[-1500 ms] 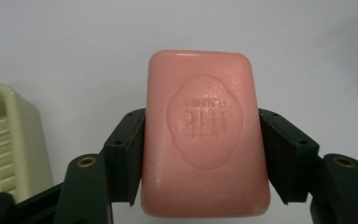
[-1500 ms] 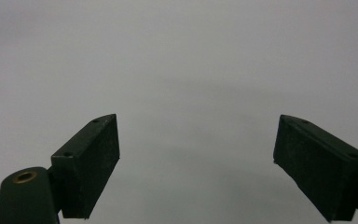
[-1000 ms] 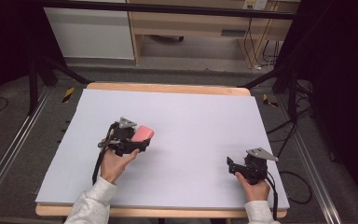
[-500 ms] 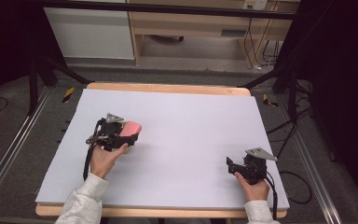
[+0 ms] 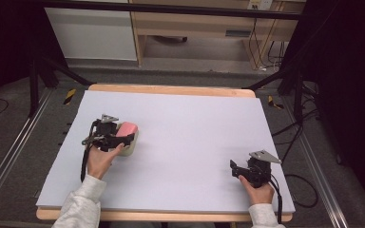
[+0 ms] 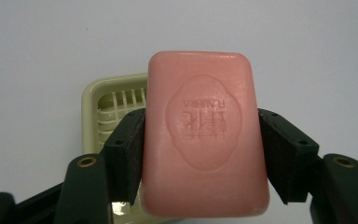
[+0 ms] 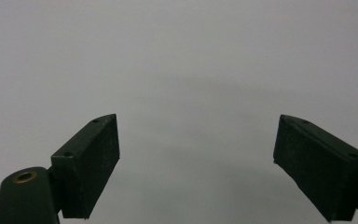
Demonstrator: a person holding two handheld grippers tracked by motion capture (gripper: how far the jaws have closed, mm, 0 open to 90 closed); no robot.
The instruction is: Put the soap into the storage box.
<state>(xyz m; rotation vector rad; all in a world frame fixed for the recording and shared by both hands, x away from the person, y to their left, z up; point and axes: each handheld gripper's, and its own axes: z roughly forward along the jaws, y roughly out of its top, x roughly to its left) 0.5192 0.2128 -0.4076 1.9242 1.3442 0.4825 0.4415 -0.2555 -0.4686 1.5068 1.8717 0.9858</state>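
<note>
Pink, one soap bar [image 6: 204, 140] sits pinched between the left tool [image 5: 119, 137]'s jaws at left centre of the high view, above one pale green slatted soap dish [image 6: 112, 105] on the white surface [image 5: 195, 128]. The right tool [image 5: 240, 168], lower right, has jaws spread apart over bare surface.

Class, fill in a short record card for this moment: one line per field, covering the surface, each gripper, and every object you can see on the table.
Surface: white table
Left gripper: shut on the pink soap bar, jaws pressing its two long sides
Soap marking: embossed oval emblem with lettering on its face
Soap dish: pale green, slatted, directly beneath the soap
Right gripper: open, nothing between its jaws, held low over the bare table near the right front corner
</note>
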